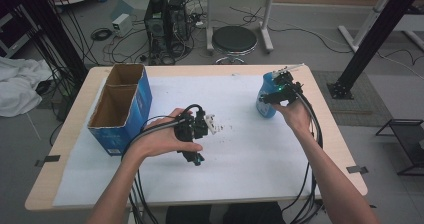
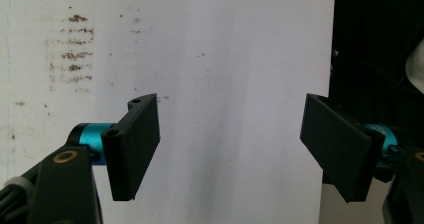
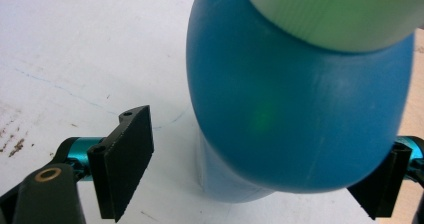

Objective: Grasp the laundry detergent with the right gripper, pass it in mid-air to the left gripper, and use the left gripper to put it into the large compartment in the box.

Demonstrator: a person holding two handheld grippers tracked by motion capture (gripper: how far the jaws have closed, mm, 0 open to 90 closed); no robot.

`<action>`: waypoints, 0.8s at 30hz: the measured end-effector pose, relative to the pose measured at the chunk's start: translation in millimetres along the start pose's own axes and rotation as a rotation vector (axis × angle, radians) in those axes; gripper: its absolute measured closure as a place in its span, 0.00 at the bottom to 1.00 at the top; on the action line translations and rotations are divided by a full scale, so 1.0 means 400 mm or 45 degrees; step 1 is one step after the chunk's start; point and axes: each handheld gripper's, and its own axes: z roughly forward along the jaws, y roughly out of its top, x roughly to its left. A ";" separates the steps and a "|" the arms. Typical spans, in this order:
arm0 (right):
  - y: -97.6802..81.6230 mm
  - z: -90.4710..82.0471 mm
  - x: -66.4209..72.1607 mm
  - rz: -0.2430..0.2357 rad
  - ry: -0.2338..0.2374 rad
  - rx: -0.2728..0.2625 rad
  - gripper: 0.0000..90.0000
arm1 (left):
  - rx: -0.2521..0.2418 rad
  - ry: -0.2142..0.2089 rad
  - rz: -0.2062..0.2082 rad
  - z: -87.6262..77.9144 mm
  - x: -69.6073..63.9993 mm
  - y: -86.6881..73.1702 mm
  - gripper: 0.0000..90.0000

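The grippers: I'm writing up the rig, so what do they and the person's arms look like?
Each hand-held gripper, left and right, is a black body with two flat, rectangular black jaws on turquoise metal mounts, with a brass-coloured fastener on the black link beside them. A green light glows on the right one. Bundles of black cables trail back along both forearms. The forearms show no sleeves.

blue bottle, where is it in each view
high view: the blue bottle stands at the table's right, just left of the right tool.
left gripper view: not in it.
right gripper view: bottle at centre-right, between the tool's jaws, white cap on top.
shared landmark: the white sheet.
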 end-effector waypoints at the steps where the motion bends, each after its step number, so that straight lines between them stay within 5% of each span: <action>1: -0.001 -0.001 0.002 0.014 0.003 0.007 0.19 | 0.004 -0.004 0.002 0.000 0.000 -0.001 0.27; 24: -0.003 0.006 0.003 0.033 0.004 -0.047 0.28 | -0.009 -0.005 -0.007 0.005 0.000 -0.009 0.27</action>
